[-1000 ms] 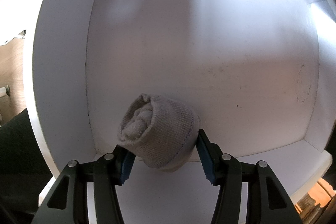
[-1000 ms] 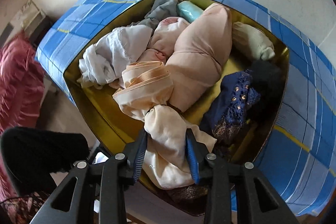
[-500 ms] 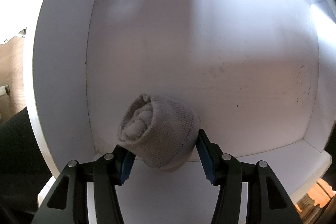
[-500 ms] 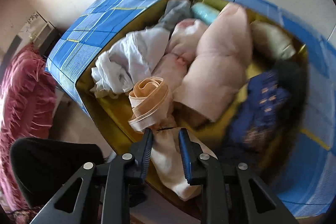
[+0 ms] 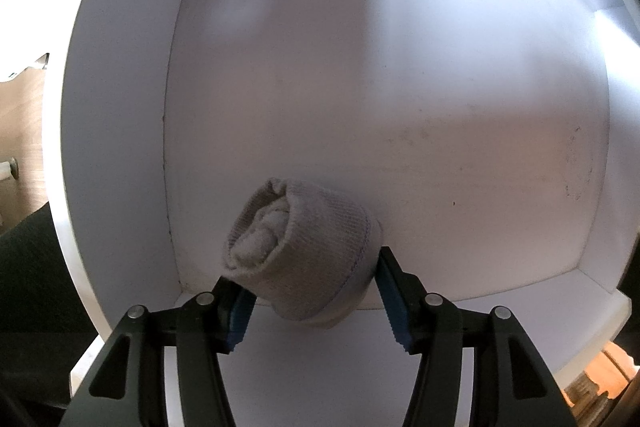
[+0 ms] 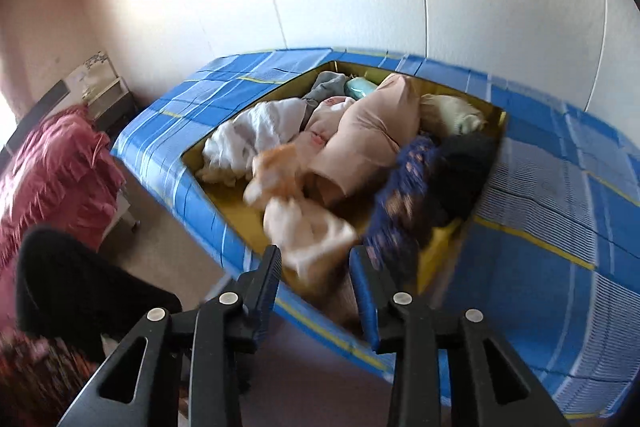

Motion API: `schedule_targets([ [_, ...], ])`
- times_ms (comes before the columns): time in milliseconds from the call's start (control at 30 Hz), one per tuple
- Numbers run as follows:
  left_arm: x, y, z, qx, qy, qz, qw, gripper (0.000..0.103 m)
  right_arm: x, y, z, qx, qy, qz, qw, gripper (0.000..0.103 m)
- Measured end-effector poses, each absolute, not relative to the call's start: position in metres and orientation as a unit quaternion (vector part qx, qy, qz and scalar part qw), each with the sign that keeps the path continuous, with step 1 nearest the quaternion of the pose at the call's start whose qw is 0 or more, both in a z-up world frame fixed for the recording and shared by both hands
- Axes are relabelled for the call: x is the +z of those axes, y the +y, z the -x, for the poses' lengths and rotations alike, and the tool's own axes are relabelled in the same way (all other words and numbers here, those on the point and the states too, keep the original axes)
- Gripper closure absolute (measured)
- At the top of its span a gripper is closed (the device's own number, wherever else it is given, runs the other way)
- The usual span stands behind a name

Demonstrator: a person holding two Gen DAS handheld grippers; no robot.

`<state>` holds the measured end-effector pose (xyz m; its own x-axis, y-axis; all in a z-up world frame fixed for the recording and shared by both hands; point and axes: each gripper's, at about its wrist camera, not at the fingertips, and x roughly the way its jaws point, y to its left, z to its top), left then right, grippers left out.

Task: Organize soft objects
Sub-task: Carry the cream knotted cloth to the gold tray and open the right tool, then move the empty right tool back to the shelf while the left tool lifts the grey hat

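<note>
A rolled grey sock sits between the blue pads of my left gripper, low over the near left corner of a white drawer. Both pads touch the sock, and the jaws are opening slightly. My right gripper is at the near rim of a blue plaid box with a yellow lining. A peach cloth, blurred, trails from the box to between its pads. Those jaws are opening a little, with the cloth still caught between them.
The box holds several garments: a white cloth, a large pink piece, navy lace, a black item and a pale green roll. Red ruffled fabric and a black shape lie left of it.
My right gripper has drawn back from the box and tilted up, dragging the peach cloth to the near rim. The left gripper and the sock have stayed put.
</note>
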<state>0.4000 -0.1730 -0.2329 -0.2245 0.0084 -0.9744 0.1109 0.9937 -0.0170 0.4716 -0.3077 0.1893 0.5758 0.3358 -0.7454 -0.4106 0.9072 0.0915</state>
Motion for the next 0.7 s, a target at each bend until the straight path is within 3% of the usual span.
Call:
schedule_targets([
  [133,-0.233,-0.172,-0.4,-0.042,0.781,-0.036,0.622,0.046,0.177,-0.316,-0.436,0.224,0.376,0.066,0.897,0.059],
  [267,-0.232,-0.169,-0.4,-0.041,0.78,-0.033,0.623,0.046,0.162,-0.306,-0.422,0.265,0.392,0.078,0.877,0.059],
  [500,-0.233,-0.165,-0.398,-0.041,0.779,-0.03,0.625,0.046,0.094,-0.274,-0.428,0.246,0.518,0.136,0.808,0.059],
  [700,-0.231,-0.159,-0.392,-0.044,0.77,-0.027,0.636,0.048,0.021,-0.285,-0.444,0.161,0.629,0.114,0.752,0.059],
])
